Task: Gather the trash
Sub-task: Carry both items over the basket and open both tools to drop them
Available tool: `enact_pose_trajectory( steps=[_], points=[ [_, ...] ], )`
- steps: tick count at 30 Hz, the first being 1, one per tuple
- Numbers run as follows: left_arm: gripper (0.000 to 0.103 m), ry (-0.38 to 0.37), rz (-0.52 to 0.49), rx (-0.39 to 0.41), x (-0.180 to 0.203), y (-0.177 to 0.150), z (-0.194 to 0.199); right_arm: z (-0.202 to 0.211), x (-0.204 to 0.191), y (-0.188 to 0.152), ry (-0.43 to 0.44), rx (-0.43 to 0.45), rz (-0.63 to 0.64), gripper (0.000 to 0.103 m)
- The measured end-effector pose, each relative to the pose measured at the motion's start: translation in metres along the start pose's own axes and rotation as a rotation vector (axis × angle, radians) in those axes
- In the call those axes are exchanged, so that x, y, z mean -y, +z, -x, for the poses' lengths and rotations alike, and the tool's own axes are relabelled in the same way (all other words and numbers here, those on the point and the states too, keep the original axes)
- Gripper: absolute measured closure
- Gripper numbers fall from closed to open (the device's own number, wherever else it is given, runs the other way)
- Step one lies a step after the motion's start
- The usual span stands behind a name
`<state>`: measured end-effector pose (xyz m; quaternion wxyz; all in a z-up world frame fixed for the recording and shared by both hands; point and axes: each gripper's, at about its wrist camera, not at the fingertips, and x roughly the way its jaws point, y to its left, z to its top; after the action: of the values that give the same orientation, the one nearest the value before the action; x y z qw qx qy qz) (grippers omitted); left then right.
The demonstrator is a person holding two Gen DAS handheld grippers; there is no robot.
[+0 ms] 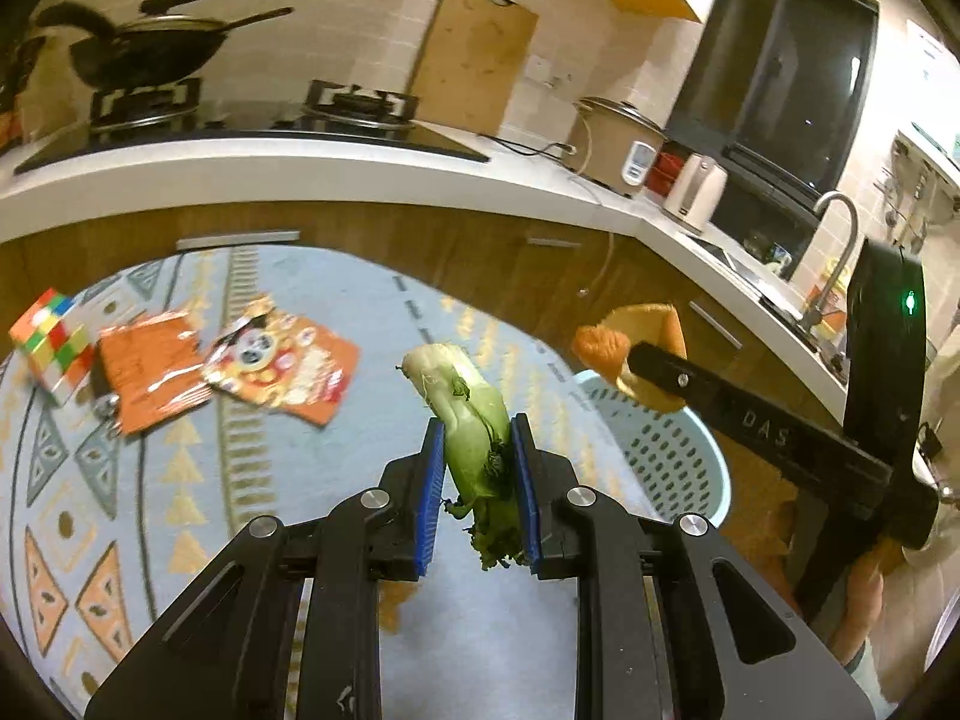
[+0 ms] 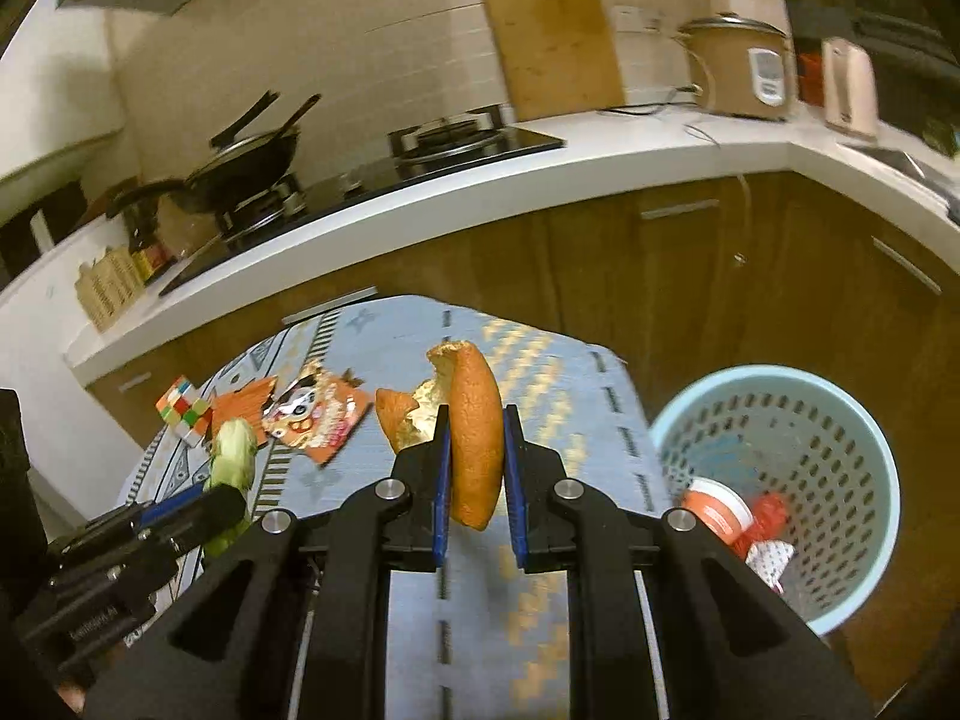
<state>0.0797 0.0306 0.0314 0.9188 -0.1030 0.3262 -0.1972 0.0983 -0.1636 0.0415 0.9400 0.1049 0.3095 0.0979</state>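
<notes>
Trash fills both of your grippers, held up above a pale blue patterned rug [image 1: 252,480] on a kitchen floor. Your left gripper [image 1: 477,456] has its blue pads closed on a limp green-and-white leafy vegetable stalk [image 1: 465,414], pale root end pointing away from you, wilted leaves hanging near the camera. Your right gripper [image 2: 476,450] is clamped on a torn piece of golden-brown bread [image 2: 474,444], gripped edge-on, with a ragged bitten part sticking out to its left.

A light blue perforated plastic basket [image 2: 840,480] stands on the floor just off the rug's right edge, to the right of the bread. It holds an orange-and-white cup [image 2: 717,510] and some red-and-white wrappers [image 2: 765,531].

Two orange crinkled snack packets [image 1: 240,369] lie on the rug's far left, overlapping each other. A multicoloured puzzle cube [image 1: 54,345] sits just beside them. Behind, wooden cabinets carry a white countertop [image 1: 300,171].
</notes>
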Motion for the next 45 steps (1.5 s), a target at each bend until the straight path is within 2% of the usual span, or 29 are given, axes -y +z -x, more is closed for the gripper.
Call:
enact_pose_trajectory(
  steps=[15,23,28,34,39,41,43,45],
  points=[
    [0.083,-0.094,-0.158,-0.086,0.095,0.016,-0.072,0.037,0.116,-0.008,-0.138,0.028,-0.173,0.09],
    [0.083,-0.19,-0.169,-0.144,0.133,0.01,-0.114,0.039,0.162,-0.018,-0.204,0.009,-0.238,0.09],
    [0.083,-0.22,-0.189,-0.193,0.148,0.003,-0.141,0.027,0.19,-0.025,-0.275,-0.063,-0.304,0.09],
    [0.083,-0.233,-0.191,-0.258,0.157,-0.01,-0.17,0.015,0.209,-0.037,-0.296,-0.123,-0.343,0.09],
    [0.082,-0.232,-0.223,-0.276,0.167,-0.012,-0.182,0.009,0.216,-0.04,-0.316,-0.152,-0.354,0.088],
    [0.075,-0.225,-0.22,-0.271,0.167,-0.012,-0.183,0.008,0.217,-0.041,-0.315,-0.158,-0.355,0.087],
    [0.037,-0.215,-0.204,-0.252,0.165,-0.011,-0.18,0.009,0.22,-0.042,-0.314,-0.165,-0.363,0.078],
    [0.034,-0.21,-0.191,-0.225,0.161,-0.008,-0.175,0.009,0.222,-0.043,-0.313,-0.169,-0.374,0.069]
  ],
)
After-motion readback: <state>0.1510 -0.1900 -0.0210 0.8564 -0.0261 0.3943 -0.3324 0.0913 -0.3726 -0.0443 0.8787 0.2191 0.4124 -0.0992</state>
